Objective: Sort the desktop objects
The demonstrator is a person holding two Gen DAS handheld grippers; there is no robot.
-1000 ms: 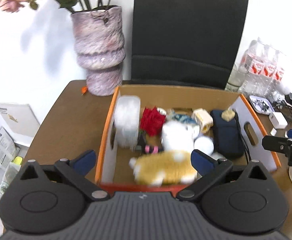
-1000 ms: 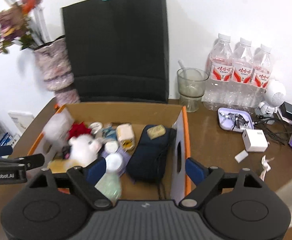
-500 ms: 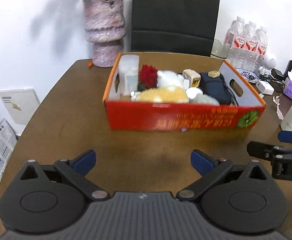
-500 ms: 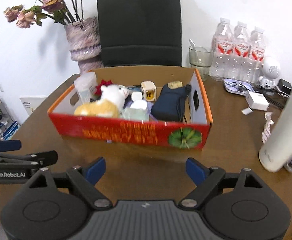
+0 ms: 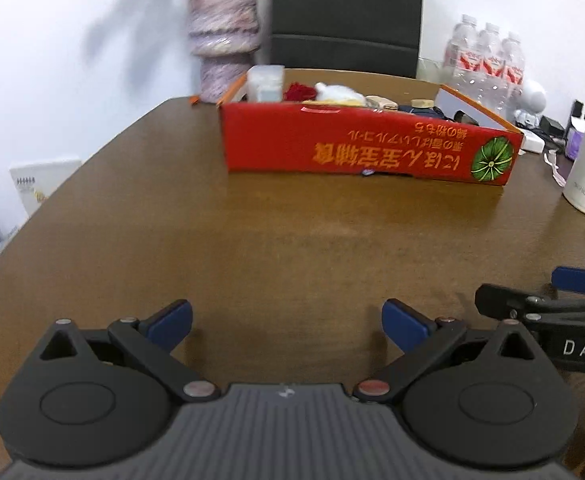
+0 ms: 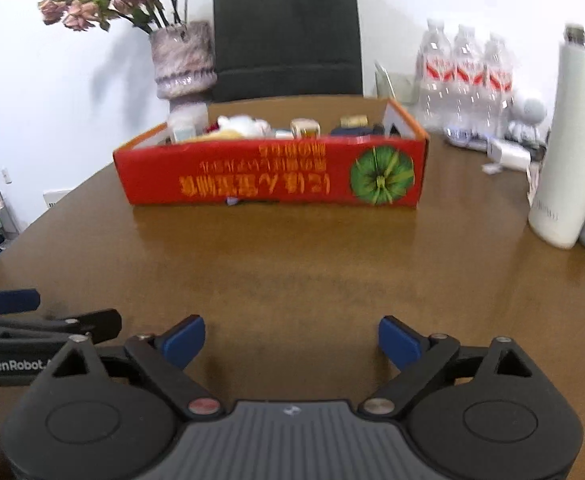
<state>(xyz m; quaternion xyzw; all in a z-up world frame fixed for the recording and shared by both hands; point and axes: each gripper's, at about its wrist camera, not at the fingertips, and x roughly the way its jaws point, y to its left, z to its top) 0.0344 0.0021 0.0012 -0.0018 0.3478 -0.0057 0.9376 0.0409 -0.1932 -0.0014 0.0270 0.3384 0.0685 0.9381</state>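
Note:
A red cardboard box (image 5: 368,148) with orange lettering and a green pumpkin print stands at the far middle of the brown table (image 5: 252,248); it also shows in the right wrist view (image 6: 272,176). Its rim shows a clear container (image 5: 265,83), a red item (image 5: 299,91), a white and yellow plush toy (image 5: 338,94) and a dark pouch (image 5: 424,111). My left gripper (image 5: 287,322) is open and empty, low over the near table. My right gripper (image 6: 291,338) is open and empty, beside it to the right (image 5: 572,292).
A purple vase with flowers (image 6: 182,64) and a black chair back (image 6: 288,32) stand behind the box. Water bottles (image 6: 464,80), a white flask (image 6: 568,140), a charger (image 6: 508,152) and small clutter sit at the right.
Both grippers have drawn back from above the box and dropped low over the near table. The box now looks farther away and is seen from its front side.

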